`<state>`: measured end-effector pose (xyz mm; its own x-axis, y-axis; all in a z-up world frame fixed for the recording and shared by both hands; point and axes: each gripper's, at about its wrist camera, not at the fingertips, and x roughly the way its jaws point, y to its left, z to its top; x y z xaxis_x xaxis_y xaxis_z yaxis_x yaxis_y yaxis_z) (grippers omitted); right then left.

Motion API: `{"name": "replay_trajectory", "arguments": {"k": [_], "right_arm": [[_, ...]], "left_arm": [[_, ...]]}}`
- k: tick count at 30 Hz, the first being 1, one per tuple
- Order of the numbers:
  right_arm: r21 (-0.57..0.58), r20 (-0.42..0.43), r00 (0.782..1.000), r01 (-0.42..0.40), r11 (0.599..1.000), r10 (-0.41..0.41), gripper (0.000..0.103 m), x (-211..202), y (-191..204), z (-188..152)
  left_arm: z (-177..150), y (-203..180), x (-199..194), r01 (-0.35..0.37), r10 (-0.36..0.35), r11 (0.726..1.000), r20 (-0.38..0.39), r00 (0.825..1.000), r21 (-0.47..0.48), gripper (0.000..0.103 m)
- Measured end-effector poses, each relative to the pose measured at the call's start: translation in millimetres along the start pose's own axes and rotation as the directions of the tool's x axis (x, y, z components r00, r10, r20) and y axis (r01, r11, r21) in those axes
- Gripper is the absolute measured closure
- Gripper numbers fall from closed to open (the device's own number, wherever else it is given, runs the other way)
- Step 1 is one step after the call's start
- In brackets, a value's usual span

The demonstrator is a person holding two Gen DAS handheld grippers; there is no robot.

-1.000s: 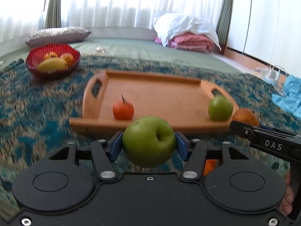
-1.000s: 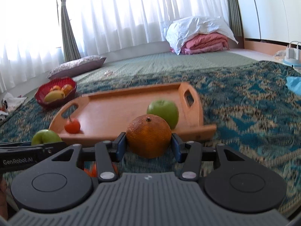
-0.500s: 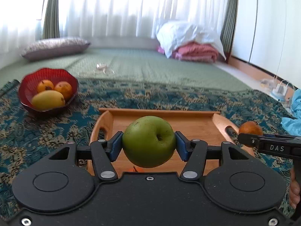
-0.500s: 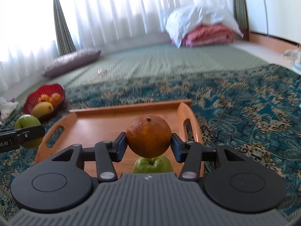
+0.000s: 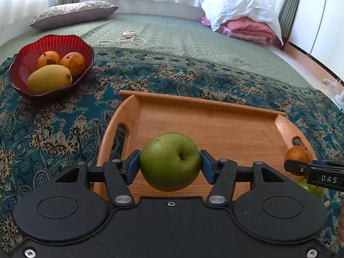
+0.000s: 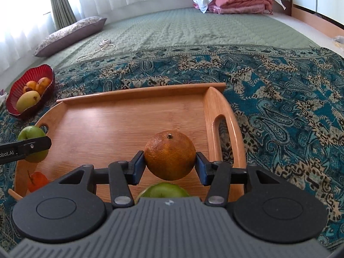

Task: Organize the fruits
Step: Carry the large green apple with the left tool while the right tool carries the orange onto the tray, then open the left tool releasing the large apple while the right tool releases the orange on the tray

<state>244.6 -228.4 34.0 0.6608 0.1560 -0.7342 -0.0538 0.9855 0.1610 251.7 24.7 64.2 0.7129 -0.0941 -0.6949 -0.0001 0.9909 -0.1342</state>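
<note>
Here the left gripper (image 5: 170, 166) clamps a green apple (image 5: 170, 161) above the wooden tray (image 5: 215, 126); the right gripper (image 6: 169, 165) pinches an orange (image 6: 169, 155). A second green apple (image 6: 163, 191) and one small red fruit (image 6: 37, 180) lie on the tray. Three fruits fill the red bowl (image 5: 62, 43).

Left tool (image 5: 170, 165) clamps a green apple (image 5: 170, 161) above the wooden tray (image 5: 215, 105) — red bowl (image 5: 23, 86) far left.

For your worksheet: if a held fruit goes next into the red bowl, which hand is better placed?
Probably left: its gripper holds the green apple nearer the red bowl, which lies on that side.
</note>
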Motion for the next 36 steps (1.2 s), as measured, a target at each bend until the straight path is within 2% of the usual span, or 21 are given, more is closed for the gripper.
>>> {"name": "replay_trajectory", "arguments": {"k": [10, 17, 21, 23, 26, 28, 30, 36], "right_arm": [[-0.016, -0.011, 1.0, 0.018, 1.0, -0.018, 0.05, 8.6, 3.6, -5.3], [-0.011, -0.006, 1.0, 0.019, 1.0, -0.019, 0.049, 8.7, 3.5, -5.7], [-0.015, 0.006, 1.0, 0.014, 1.0, -0.014, 0.041, 6.6, 3.9, -6.3], [-0.02, 0.019, 1.0, 0.01, 1.0, -0.01, 0.034, 3.7, 4.3, -6.5], [-0.035, 0.037, 0.999, 0.01, 0.999, -0.009, 0.033, -2.0, 6.3, -6.2], [-0.042, 0.049, 0.999, 0.012, 0.999, -0.009, 0.029, -6.3, 7.5, -6.1], [-0.047, 0.065, 0.998, 0.008, 0.999, -0.005, 0.025, -11.7, 8.5, -6.9], [-0.077, 0.133, 0.991, 0.01, 0.997, 0.0, 0.016, -35.3, 13.9, -15.5]], "left_arm": [[-4.0, -2.0, 16.5, -0.021, 0.021, 1.0, -0.034, 0.999, 0.013, 0.047], [-5.8, -4.9, 17.8, -0.025, 0.026, 0.999, -0.026, 0.999, 0.03, 0.047], [-6.4, -5.0, 16.3, -0.023, 0.024, 0.999, -0.027, 0.999, 0.036, 0.047], [-7.0, -4.3, 15.2, -0.023, 0.023, 0.999, -0.029, 0.999, 0.03, 0.047], [-8.3, -5.5, 9.3, -0.034, 0.034, 0.998, -0.002, 0.999, 0.048, 0.047], [-8.2, -8.2, 0.6, -0.037, 0.035, 0.997, 0.038, 0.999, 0.07, 0.043], [-7.1, -10.3, -7.2, -0.024, 0.02, 0.996, 0.055, 0.998, 0.08, 0.03], [-12.8, -10.5, -32.7, 0.007, -0.014, 0.997, 0.088, 0.996, 0.075, 0.021]]}}
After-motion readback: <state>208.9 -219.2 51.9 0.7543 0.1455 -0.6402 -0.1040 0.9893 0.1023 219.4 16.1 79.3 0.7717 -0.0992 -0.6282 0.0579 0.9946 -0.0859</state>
